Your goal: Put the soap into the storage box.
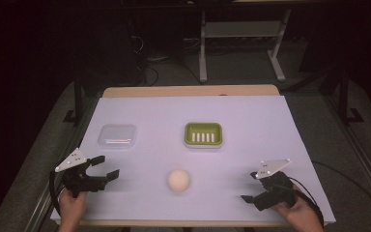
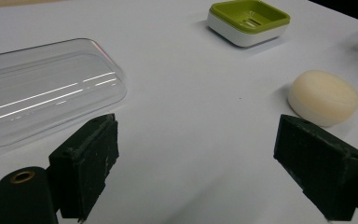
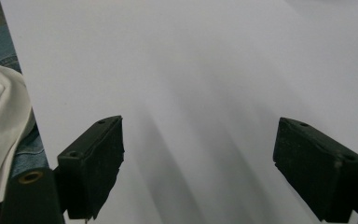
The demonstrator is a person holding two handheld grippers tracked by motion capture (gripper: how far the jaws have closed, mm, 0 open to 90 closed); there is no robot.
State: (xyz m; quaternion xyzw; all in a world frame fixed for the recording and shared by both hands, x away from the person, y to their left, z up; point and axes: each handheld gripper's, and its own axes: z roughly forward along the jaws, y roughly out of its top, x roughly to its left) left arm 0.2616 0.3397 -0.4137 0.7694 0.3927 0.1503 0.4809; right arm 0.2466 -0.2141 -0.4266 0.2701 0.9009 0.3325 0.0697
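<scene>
The counter [image 1: 251, 121] is covered by a white sheet, with a strip of bare wood showing at its far edge in the high view. On it sit three things. A clear plastic lid [image 1: 117, 136] lies at the left, a green soap dish [image 1: 203, 134] on a white base stands right of it near the middle, and a pale round soap [image 1: 178, 181] lies nearer the person, well apart from both.

The left gripper [image 1: 102, 166] is held in the left hand [image 1: 71, 205] at the near left corner, jaws spread wide and holding nothing. The right gripper [image 1: 250, 187] is held in the right hand [image 1: 299, 212] at the near right, also spread wide and empty. Each carries a grey three-cornered plate on top.

The left gripper view brings detail that the high view lacks. The lid [image 2: 46, 93] is a shallow rounded-corner shell with light streaks on its top, lying just beyond the left jaw. The soap [image 2: 324, 98] shows as a flat-topped puck just beyond the right jaw, and the dish [image 2: 248, 21] as a raised tray with slots in its floor, farther off. Nothing lies between the jaws but bare sheet.

The right gripper view looks along its wide jaws at plain white sheet [image 3: 205, 70] with soft shadows. At its left edge, past the counter, there is white cloth [image 3: 0, 126] and blue denim [image 3: 0, 46].
</scene>
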